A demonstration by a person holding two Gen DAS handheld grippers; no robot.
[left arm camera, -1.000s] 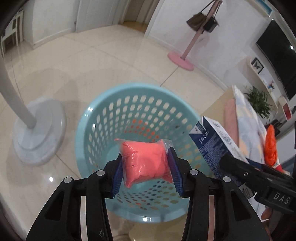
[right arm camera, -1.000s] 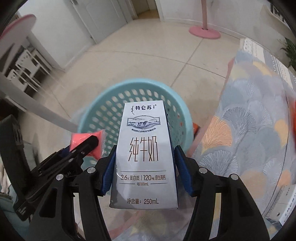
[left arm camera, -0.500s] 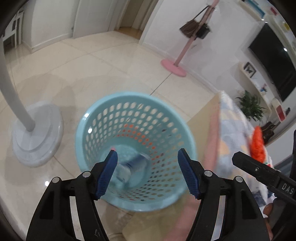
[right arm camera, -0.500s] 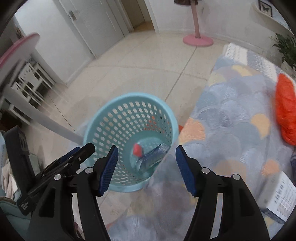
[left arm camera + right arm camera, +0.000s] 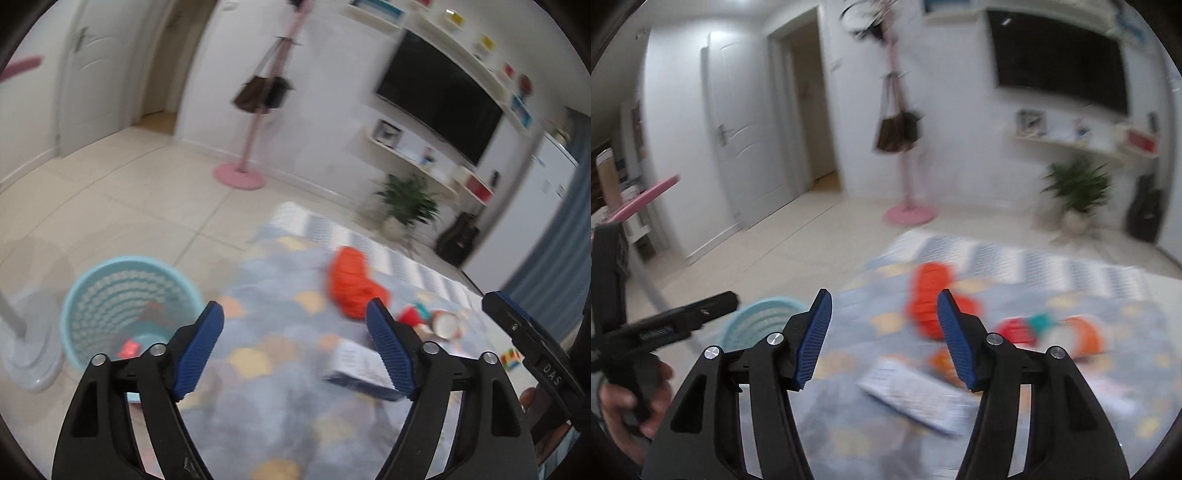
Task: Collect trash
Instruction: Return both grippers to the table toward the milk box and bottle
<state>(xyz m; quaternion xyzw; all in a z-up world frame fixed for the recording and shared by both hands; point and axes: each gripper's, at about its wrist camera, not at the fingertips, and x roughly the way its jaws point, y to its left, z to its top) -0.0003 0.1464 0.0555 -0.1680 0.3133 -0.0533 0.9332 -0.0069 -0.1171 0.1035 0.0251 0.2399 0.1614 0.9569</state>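
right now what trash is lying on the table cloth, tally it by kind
orange crinkly bag: 1
flat carton: 1
cups on their sides: 2, a red cup and an orange cup
total: 4
The frames are blurred. A teal bit between the cups and a small orange bit near the carton are too smeared to count.

Pink coat stand [image 5: 243, 147] with bag [image 5: 263, 94], wall television [image 5: 439, 96], potted plant [image 5: 408, 205]

Basket [image 5: 129, 306]: perforated plastic, pale blue. Floor [image 5: 110, 192]: glossy tile. Table cover [image 5: 280, 354] at 6 o'clock: printed cloth, matt. Gripper pads [image 5: 199, 347]: ribbed blue, matt.
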